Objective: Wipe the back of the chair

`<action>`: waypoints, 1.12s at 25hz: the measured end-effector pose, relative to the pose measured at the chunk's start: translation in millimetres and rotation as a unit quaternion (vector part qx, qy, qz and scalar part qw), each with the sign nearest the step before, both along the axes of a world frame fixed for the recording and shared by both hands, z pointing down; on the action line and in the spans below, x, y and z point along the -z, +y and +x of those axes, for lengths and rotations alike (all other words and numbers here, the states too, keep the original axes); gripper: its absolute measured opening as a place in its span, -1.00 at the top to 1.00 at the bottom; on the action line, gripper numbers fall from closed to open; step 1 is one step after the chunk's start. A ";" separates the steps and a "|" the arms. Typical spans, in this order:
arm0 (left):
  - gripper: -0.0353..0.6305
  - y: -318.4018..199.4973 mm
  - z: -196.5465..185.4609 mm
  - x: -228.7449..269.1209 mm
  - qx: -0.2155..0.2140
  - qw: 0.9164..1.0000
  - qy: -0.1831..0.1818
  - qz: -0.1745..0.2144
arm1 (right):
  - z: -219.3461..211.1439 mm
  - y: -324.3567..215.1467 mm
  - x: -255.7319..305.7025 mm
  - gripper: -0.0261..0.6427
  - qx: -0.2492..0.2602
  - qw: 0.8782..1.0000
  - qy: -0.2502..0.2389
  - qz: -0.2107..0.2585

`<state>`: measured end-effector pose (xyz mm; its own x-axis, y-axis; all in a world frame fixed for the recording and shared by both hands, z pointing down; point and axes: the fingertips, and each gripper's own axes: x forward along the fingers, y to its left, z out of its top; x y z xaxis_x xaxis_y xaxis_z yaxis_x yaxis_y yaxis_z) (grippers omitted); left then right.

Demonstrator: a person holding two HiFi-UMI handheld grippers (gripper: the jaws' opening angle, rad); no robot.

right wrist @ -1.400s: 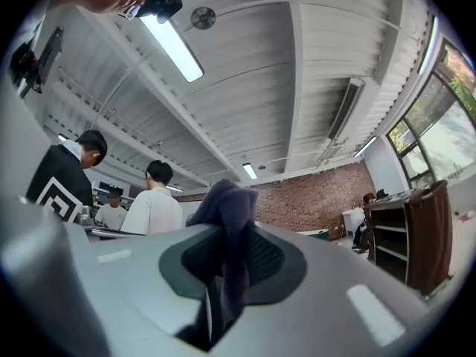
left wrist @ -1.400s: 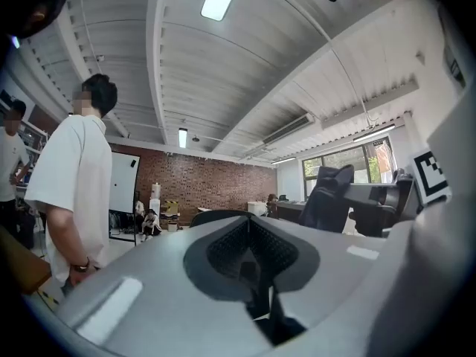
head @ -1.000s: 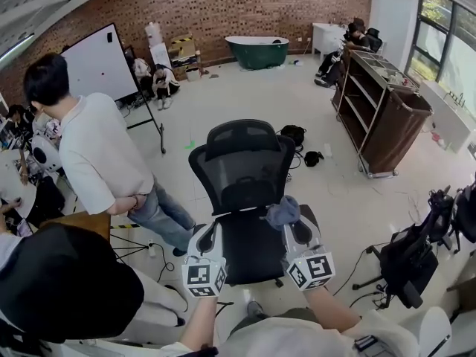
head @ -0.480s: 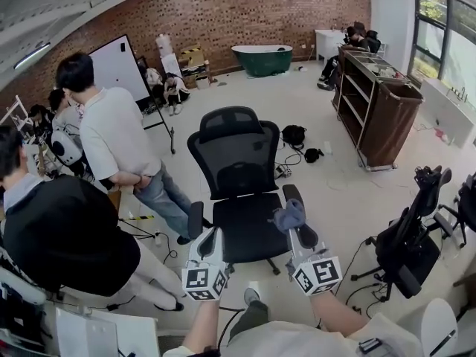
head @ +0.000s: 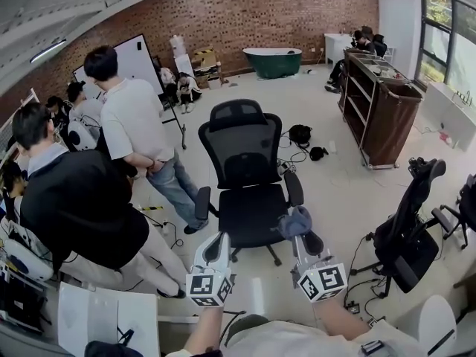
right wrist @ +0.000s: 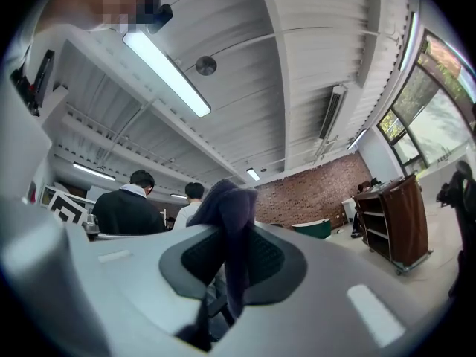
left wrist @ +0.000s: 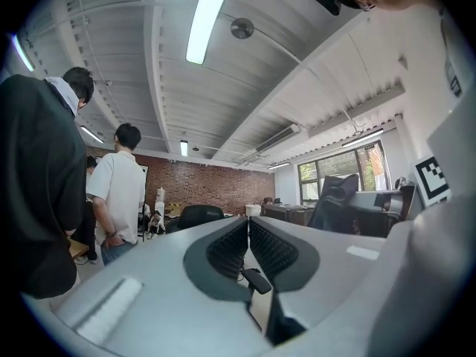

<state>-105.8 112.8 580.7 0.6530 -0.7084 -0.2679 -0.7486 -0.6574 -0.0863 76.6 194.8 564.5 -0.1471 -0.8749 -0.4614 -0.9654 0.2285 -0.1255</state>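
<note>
The black mesh office chair [head: 244,149] stands mid-floor with its seat [head: 253,213] turned toward me, so the rear of its backrest is hidden. My right gripper [head: 298,231] is low in front of the seat's right corner, shut on a blue-grey cloth [head: 295,221]. In the right gripper view the cloth [right wrist: 232,222] hangs bunched over the closed jaws. My left gripper [head: 219,239] hovers short of the seat's front left. Its ribbed pads [left wrist: 229,248] are pressed together with nothing between them. Neither gripper touches the chair.
A person in a white shirt [head: 136,129] stands close left of the chair, and one in black [head: 82,207] bends nearer me. A second black chair [head: 407,225] is at right, a brown cart [head: 387,106] behind it, and bags and cables [head: 301,135] lie past the chair.
Both grippers and my view have drawn back from the chair, which now sits farther off. The person in black has come into view at left. The cloth stays held.
</note>
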 end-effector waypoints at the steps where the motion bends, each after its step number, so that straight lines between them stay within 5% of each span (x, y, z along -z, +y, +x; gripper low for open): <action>1: 0.67 5.8 -4.0 2.3 -0.001 1.000 0.001 0.003 | -3.3 5.3 1.2 0.78 0.000 1.000 -0.002 0.000; 14: 0.67 32.2 -66.1 6.9 -0.002 1.000 0.008 -0.006 | -62.6 31.6 3.7 0.78 -0.016 1.000 -0.002 -0.021; 28: 0.67 45.8 -72.2 6.0 -0.020 1.000 0.004 -0.001 | -86.0 41.8 5.1 0.78 -0.015 0.999 0.013 -0.026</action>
